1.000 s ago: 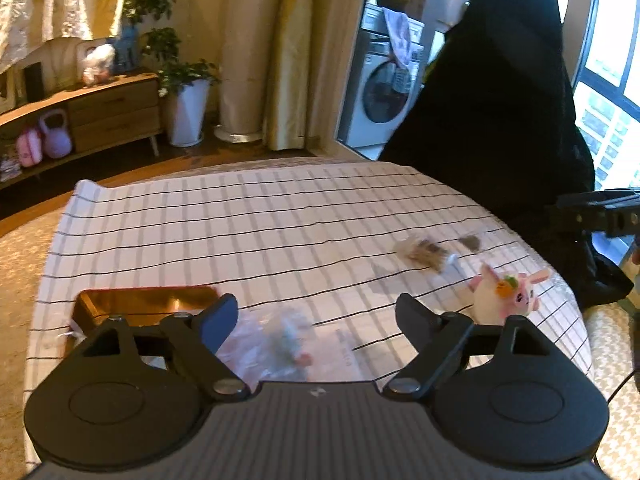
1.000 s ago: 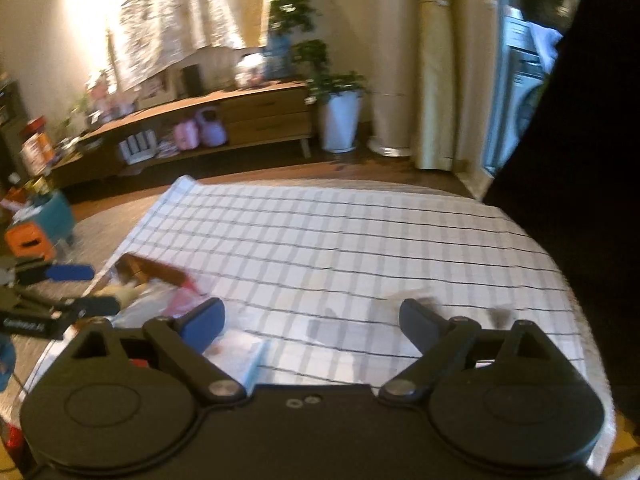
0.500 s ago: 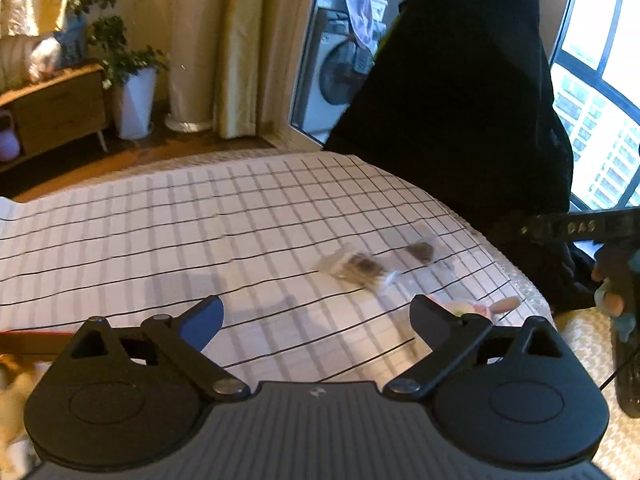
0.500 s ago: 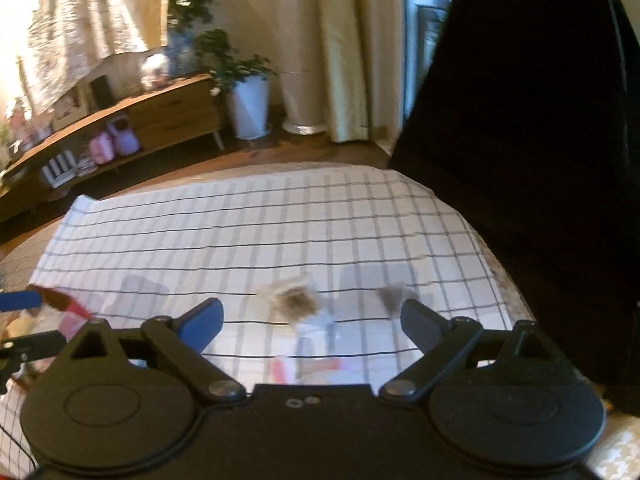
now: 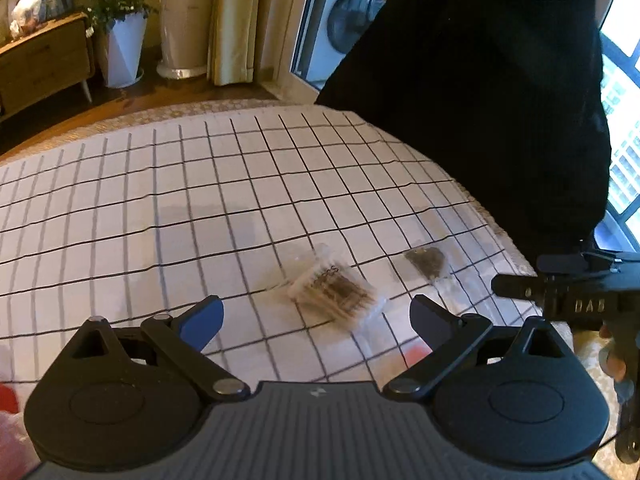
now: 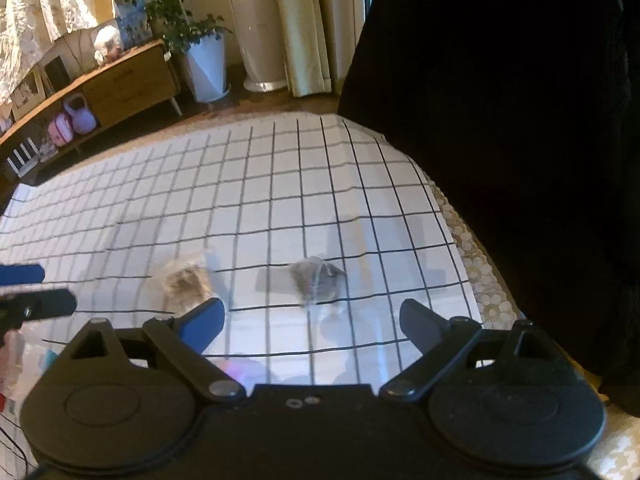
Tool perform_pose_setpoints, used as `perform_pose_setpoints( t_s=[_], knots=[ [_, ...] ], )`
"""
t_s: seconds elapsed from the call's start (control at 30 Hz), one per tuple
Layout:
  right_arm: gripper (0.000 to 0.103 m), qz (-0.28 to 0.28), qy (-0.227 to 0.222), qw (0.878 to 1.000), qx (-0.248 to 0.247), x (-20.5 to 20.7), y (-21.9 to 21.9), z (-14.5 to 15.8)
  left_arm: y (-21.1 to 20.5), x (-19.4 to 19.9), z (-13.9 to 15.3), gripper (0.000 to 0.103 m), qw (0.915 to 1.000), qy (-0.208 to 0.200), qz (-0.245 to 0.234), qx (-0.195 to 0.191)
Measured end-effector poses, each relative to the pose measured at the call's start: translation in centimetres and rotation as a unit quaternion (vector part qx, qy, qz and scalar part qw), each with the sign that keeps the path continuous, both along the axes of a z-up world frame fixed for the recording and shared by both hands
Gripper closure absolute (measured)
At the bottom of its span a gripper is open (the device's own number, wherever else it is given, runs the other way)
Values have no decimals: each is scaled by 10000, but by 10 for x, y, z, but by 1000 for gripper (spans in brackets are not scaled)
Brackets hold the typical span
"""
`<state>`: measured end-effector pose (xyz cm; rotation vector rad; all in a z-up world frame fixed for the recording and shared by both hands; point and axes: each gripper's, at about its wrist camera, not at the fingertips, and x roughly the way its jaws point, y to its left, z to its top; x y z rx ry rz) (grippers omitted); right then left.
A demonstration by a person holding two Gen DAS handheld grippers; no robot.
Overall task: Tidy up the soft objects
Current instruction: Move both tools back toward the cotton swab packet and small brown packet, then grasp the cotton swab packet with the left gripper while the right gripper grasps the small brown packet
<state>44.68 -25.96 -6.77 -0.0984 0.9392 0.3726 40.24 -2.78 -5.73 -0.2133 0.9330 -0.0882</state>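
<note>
A clear packet with brown contents (image 5: 334, 288) lies on the checked cloth (image 5: 200, 184) just ahead of my open, empty left gripper (image 5: 316, 318). A smaller brown packet (image 5: 426, 261) lies to its right. In the right wrist view the smaller packet (image 6: 318, 278) lies ahead of my open, empty right gripper (image 6: 312, 316), and the larger packet (image 6: 184, 282) sits at its left finger. A bit of pink plush (image 5: 416, 354) shows under the left gripper's right finger. The right gripper also shows in the left wrist view (image 5: 560, 300), and the left gripper's fingertips (image 6: 36, 300) show in the right wrist view.
A person in black (image 5: 480, 100) stands at the cloth's far right edge. Red and clear items (image 5: 8, 420) lie at the lower left. A wooden sideboard (image 6: 128, 80) and potted plant (image 6: 204, 60) stand beyond the cloth.
Both grippers have swung right across the cloth. The tray and plastic bags left view; the two brown packets now lie close ahead. Both stay open.
</note>
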Motion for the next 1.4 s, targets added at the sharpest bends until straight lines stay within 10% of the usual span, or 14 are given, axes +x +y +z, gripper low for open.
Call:
perform_pose_setpoints(
  t_s=[0.83,1.4],
  knots=[
    [50,824,-58,9923,-922,50,46,-72,-34,78,-74,5,9966,734,346,145],
    [91,608,-223,9949,-780,46,54,-72,-31,62,-70,54,9977,365,267,499]
  ],
)
